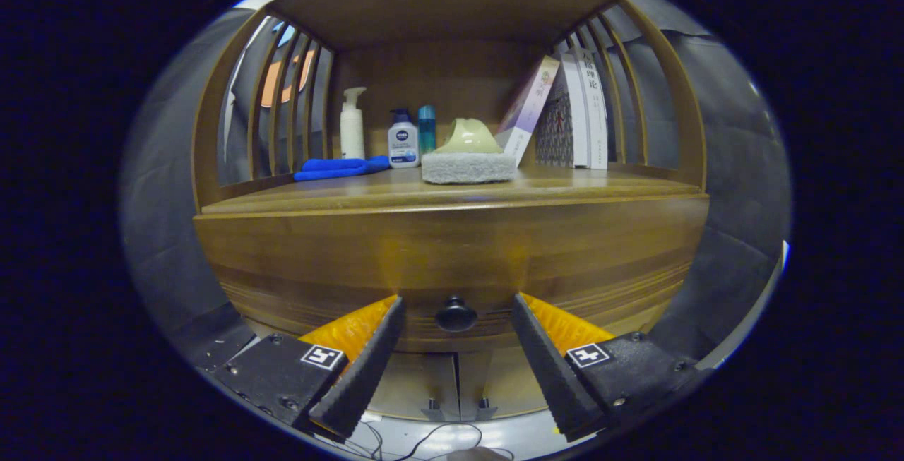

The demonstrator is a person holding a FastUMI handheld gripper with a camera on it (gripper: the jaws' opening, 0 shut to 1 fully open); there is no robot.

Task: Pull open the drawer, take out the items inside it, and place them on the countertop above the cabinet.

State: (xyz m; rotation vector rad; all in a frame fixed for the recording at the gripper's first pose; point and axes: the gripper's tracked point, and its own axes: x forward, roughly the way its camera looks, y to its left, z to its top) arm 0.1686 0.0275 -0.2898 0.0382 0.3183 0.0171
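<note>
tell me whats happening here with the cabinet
A person is holding a gripper up to a wooden cabinet's drawer. The fingers are open, one on each side of the dark round knob, not pressing on it. The drawer looks closed. On the countertop above sit a sponge, a blue cloth, some bottles and leaning books.

Brown wood drawer (452,249), black knob (456,314); blue cloth (340,167); grey-white sponge (468,166).
</note>
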